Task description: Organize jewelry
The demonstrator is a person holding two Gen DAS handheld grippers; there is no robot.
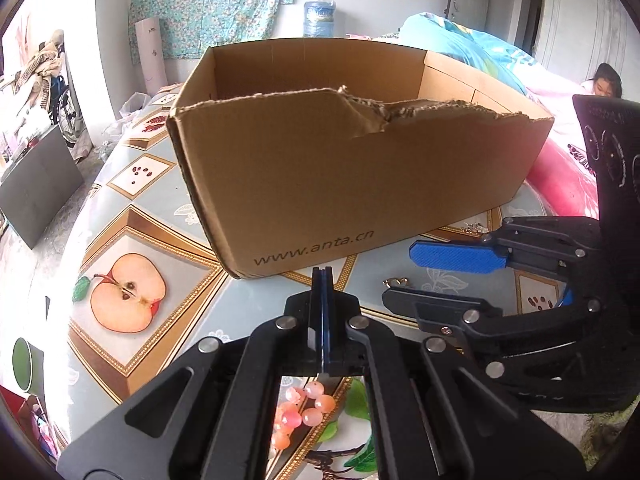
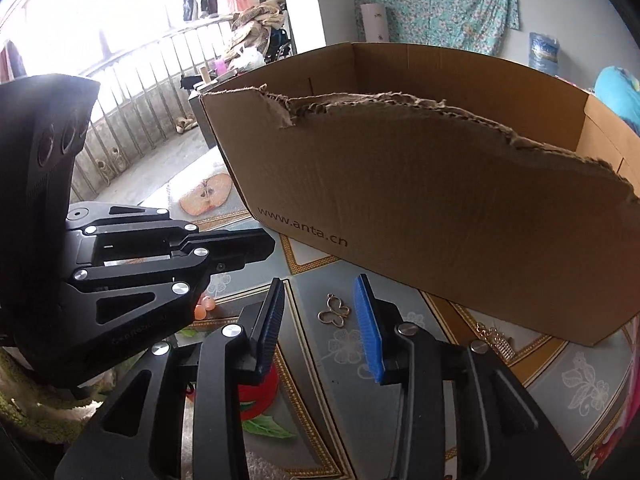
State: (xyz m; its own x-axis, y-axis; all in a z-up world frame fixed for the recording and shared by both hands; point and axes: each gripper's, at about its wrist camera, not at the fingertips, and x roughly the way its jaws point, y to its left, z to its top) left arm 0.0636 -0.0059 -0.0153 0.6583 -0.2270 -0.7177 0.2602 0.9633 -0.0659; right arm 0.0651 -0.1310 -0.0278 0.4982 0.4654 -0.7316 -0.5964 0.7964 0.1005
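Note:
A brown cardboard box (image 1: 352, 184) with a torn front rim stands on the table; it also shows in the right wrist view (image 2: 460, 208). My left gripper (image 1: 323, 276) is shut with nothing seen between its pads, just in front of the box. My right gripper (image 2: 320, 304) is open, its blue pads either side of a gold butterfly pendant (image 2: 334, 312) lying on the table. In the left wrist view the right gripper (image 1: 404, 268) shows at right, with the pendant (image 1: 396, 281) between its fingers. A silver chain piece (image 2: 498, 340) lies by the box's near corner. Pink beads (image 1: 304, 404) lie under my left gripper.
The table (image 1: 132, 216) has a glossy fruit-pattern cloth. A green cup (image 1: 24, 360) stands at its left edge. A red object (image 2: 260, 392) lies under my right gripper. A bed with pink bedding (image 1: 560, 168) and a person (image 1: 606, 80) are at right.

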